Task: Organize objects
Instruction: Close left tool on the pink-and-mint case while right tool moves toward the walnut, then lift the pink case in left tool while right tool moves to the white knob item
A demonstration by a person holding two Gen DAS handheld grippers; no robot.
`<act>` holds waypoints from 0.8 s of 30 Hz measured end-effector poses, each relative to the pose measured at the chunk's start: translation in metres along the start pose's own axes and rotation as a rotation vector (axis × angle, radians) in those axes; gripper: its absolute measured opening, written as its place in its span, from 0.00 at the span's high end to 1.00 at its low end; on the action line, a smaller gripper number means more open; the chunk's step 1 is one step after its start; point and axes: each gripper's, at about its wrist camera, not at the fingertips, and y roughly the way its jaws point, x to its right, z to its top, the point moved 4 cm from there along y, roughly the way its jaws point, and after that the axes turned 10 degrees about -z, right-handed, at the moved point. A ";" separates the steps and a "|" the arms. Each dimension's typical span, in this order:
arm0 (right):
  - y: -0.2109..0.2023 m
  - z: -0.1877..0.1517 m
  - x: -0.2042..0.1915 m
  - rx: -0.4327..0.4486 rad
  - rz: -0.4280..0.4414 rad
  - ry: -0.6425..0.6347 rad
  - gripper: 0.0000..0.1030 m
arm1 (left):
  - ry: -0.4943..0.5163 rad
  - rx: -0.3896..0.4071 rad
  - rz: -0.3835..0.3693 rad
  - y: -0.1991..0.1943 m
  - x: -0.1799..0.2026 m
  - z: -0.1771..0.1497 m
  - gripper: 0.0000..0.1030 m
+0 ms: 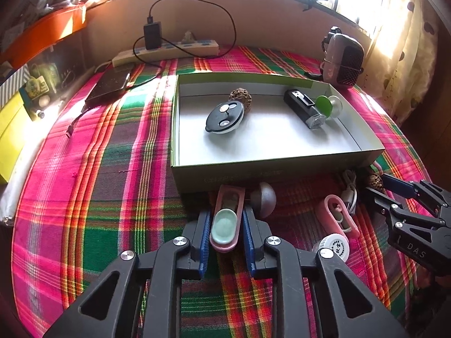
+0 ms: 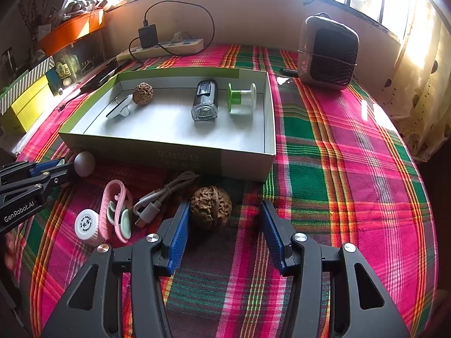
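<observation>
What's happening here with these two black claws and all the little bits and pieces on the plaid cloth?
A person is tidying small objects into the shallow green-and-white cardboard box. The left claw is shut on a pink oval clip with a pale green insert, just in front of the box. The right claw is open around a brown wrinkled walnut lying on the cloth. Already in the box are another walnut, a black bike light, a green-and-white spool and a round black-and-white lid.

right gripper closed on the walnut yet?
No. In the right wrist view the right gripper is open, and the walnut sits on the cloth beside its left finger with a clear gap to the other finger.
</observation>
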 end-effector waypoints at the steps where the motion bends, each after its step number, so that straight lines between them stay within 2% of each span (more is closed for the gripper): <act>1: 0.000 0.000 0.000 0.001 0.002 0.000 0.53 | -0.006 0.003 -0.002 -0.001 -0.001 0.000 0.82; 3: -0.001 0.000 -0.001 0.006 0.000 -0.004 0.68 | 0.003 0.011 0.021 -0.002 -0.002 -0.002 0.82; 5: -0.002 0.000 -0.002 0.009 0.000 -0.008 0.71 | 0.021 0.019 0.039 -0.004 0.000 -0.003 0.82; 8: -0.002 0.000 -0.002 0.010 0.001 -0.011 0.71 | 0.048 0.041 0.043 -0.010 0.003 -0.005 0.82; 13: -0.003 0.000 -0.007 0.016 -0.004 -0.035 0.72 | 0.120 0.119 0.068 -0.023 0.011 -0.002 0.82; 15: -0.003 0.000 -0.007 0.016 -0.005 -0.036 0.72 | 0.167 0.140 0.099 -0.023 0.015 -0.002 0.82; 24: -0.006 -0.003 -0.009 0.016 0.017 -0.055 0.71 | 0.130 0.097 -0.017 -0.021 0.021 -0.007 0.82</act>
